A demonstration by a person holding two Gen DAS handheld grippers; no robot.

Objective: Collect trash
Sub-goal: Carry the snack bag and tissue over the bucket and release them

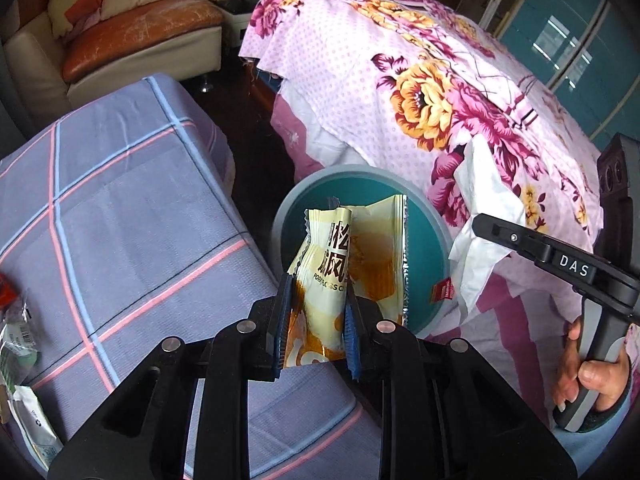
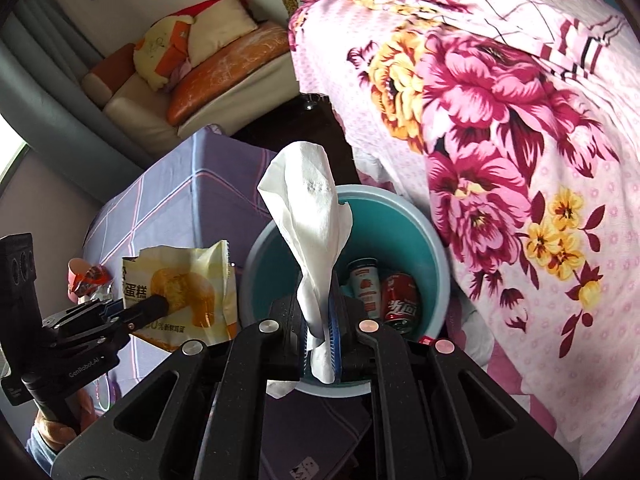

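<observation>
With the left gripper (image 1: 316, 316) clamping a cake wrapper (image 1: 340, 264) and the right gripper (image 2: 322, 332) pinching a tissue (image 2: 310, 216), both at frame centre, each should open only once squarely above the teal bin (image 2: 400, 220).

**Wrapper and tissue held over the bin**

A yellow cake wrapper (image 1: 328, 276), crumpled and upright, was pinched at its lower end above the teal bin (image 1: 430, 248). A white tissue (image 2: 316, 240) stood twisted, clamped near its bottom, over the same bin, which held a red can (image 2: 402, 302) and a strawberry-labelled can (image 2: 365, 286).
</observation>
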